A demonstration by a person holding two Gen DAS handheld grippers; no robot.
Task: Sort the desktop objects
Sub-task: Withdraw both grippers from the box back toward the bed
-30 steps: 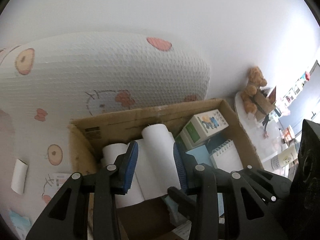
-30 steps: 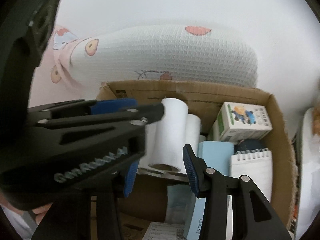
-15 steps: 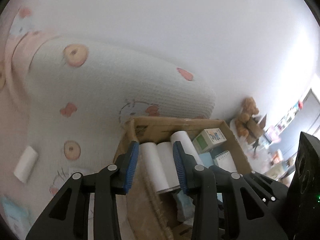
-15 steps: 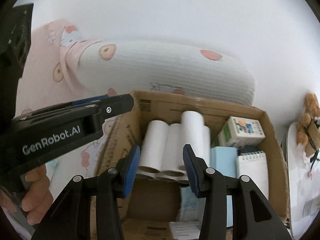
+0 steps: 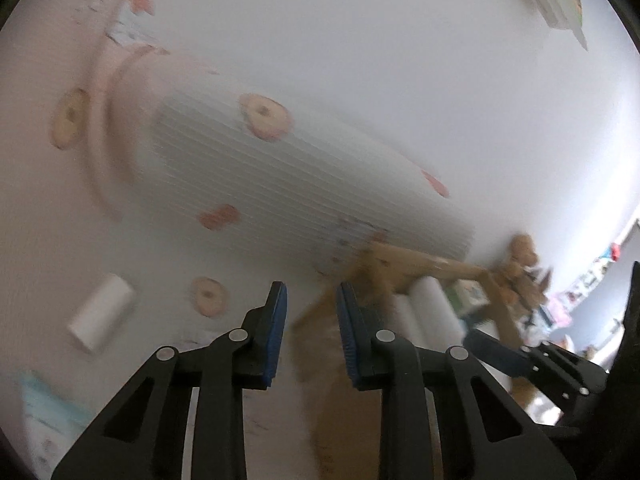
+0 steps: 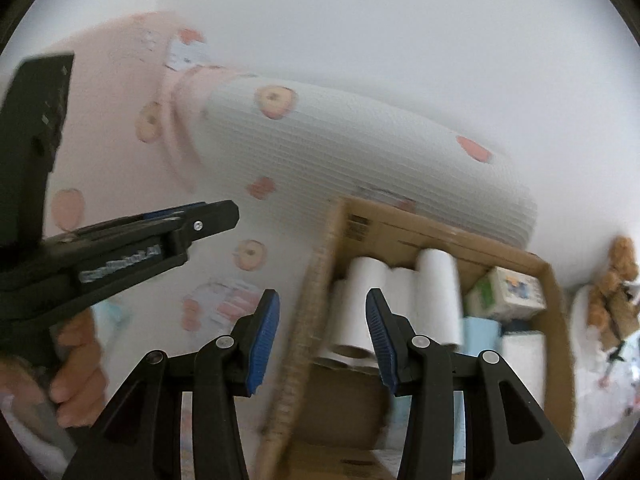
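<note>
Status: sorting is partly complete, judged from the current layout.

Sorted items. The cardboard box [image 6: 440, 236] already holds a group of white paper rolls [image 6: 400, 300] packed side by side against its left wall, a small printed carton [image 6: 516, 288] to their right, and pale blue and white flat items [image 6: 520, 344] below the carton (too blurred to identify).

Unsorted items. One loose paper roll [image 5: 100, 312] lies on the patterned bed cover [image 5: 168, 240], well apart from the box and to its left. A pale blue packet [image 5: 48, 408] lies near the lower left edge of the left wrist view. Printed paper items [image 6: 220, 304] also rest on the cover beside the box (detail not legible).

Claw state.
- Left claw [image 5: 311, 332]: jaws parted by a moderate gap, nothing between them. It points toward the cover, just left of the box wall.
- Right claw [image 6: 322, 340]: jaws wide apart, nothing held. The left wall of the box sits in line with the gap; contact cannot be confirmed.

Remaining work (estimate): collect the loose roll, then the packet and papers, and place each in the box. The rolls already stored suggest that the loose roll belongs beside them.
</note>
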